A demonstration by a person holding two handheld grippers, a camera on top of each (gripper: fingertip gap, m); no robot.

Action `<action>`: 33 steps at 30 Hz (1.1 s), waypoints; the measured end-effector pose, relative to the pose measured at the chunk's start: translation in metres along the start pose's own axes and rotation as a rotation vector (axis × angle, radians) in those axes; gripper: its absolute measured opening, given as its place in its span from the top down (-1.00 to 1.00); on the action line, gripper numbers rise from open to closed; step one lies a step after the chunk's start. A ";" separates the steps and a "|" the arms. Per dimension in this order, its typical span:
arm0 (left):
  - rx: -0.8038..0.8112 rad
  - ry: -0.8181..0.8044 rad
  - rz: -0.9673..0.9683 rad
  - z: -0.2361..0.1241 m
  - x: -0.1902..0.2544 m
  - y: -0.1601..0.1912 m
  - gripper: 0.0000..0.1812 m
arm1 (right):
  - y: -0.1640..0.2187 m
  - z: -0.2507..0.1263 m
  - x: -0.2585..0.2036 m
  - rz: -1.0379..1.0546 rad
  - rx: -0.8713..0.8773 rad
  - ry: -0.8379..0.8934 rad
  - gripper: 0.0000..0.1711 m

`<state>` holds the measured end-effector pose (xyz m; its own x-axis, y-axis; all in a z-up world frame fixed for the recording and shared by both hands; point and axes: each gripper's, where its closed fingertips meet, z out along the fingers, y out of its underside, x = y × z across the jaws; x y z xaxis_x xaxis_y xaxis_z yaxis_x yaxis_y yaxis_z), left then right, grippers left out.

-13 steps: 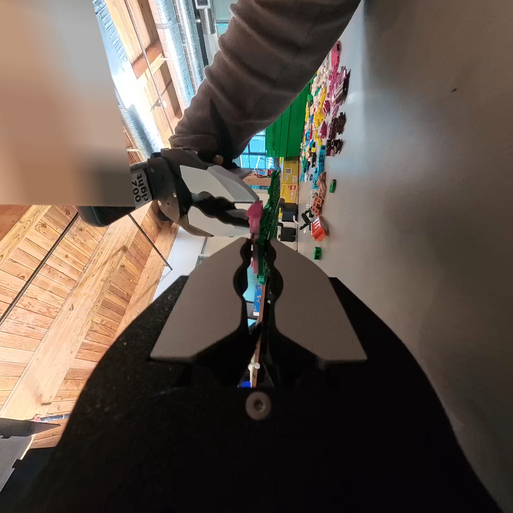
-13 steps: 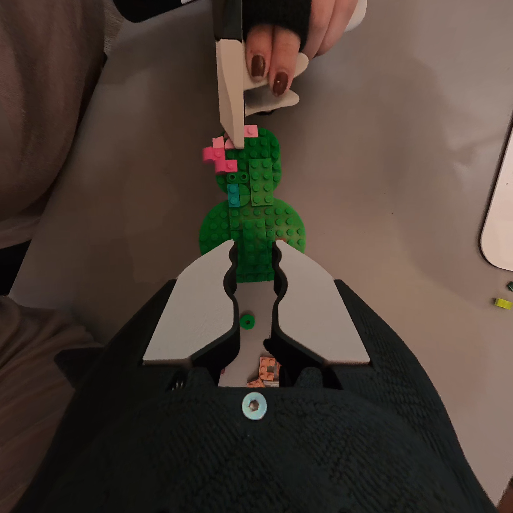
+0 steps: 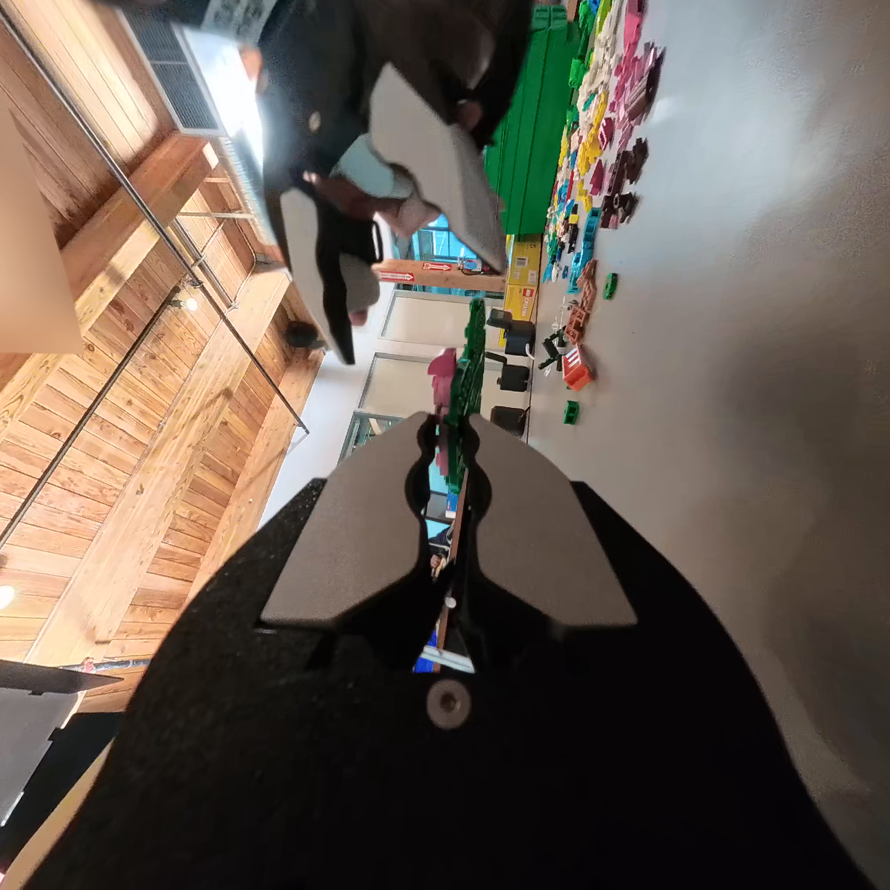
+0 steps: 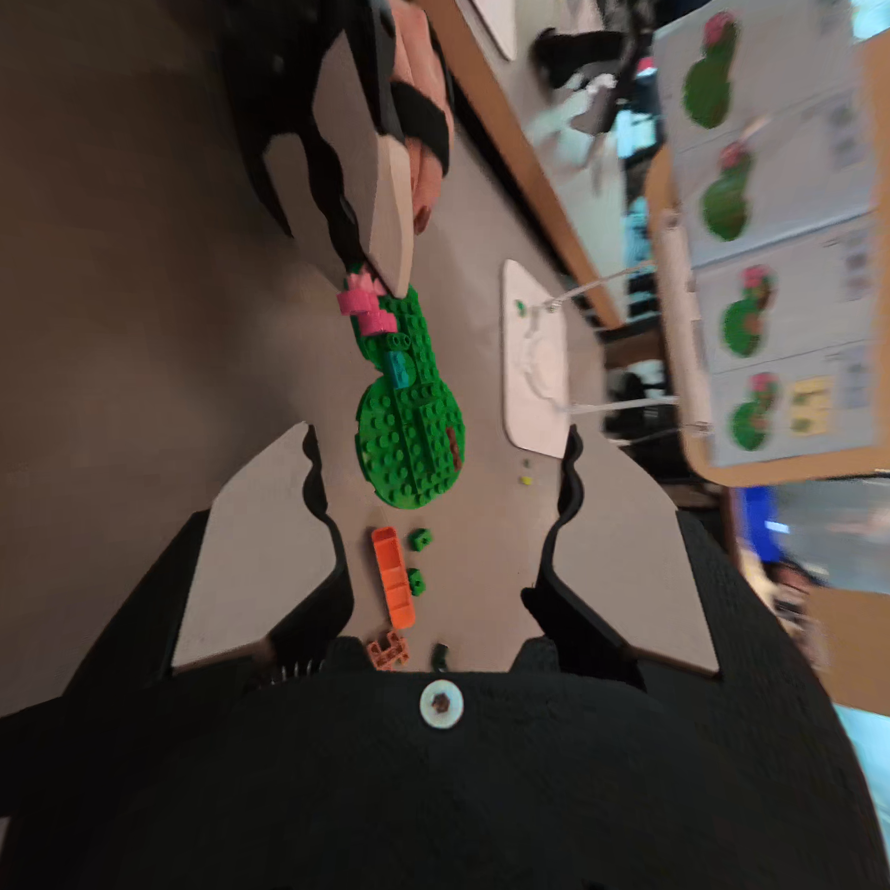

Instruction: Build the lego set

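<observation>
A green cactus-shaped lego model (image 4: 409, 433) with pink bricks (image 4: 366, 308) at its narrow end hangs over the grey table (image 4: 144, 289). My left gripper (image 4: 380, 284) is shut on that pink end. In the left wrist view my left gripper (image 3: 452, 424) pinches the model (image 3: 469, 366) edge-on, with the pink bricks (image 3: 443, 371) on its left face. My right gripper (image 4: 440, 431) is open wide and empty, its fingers apart on either side of the model's round end without touching it. It also shows blurred in the left wrist view (image 3: 424, 313), above the model.
An orange piece (image 4: 395, 578), two small green bricks (image 4: 420, 539) and a salmon piece (image 4: 387, 652) lie under my right gripper. A white tray (image 4: 534, 361) and a board with picture instructions (image 4: 770, 241) stand to the right. A brick pile (image 3: 607, 135) and green baseplates (image 3: 525, 144) lie farther off.
My right gripper has opened, let go of the model's round end and drawn back, tilting. My left gripper still holds the model by its pink end.
</observation>
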<state>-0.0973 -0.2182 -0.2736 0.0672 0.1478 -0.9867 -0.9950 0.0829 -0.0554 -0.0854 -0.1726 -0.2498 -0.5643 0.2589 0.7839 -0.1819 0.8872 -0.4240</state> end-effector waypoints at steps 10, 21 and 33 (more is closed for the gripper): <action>-0.028 -0.026 -0.076 0.000 -0.009 0.006 0.90 | 0.027 0.030 -0.016 -0.254 -0.175 0.314 -0.12; -0.013 -0.011 -0.094 0.000 -0.008 0.001 0.90 | 0.033 0.042 -0.004 -0.360 -0.249 0.374 0.38; -0.009 0.024 -0.083 0.000 -0.002 -0.002 0.89 | 0.032 0.037 0.002 -0.463 -0.323 0.447 0.81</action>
<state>-0.0953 -0.2186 -0.2718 0.1482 0.1170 -0.9820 -0.9867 0.0850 -0.1388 -0.1222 -0.1579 -0.2789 -0.0905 -0.1008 0.9908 -0.0363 0.9945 0.0979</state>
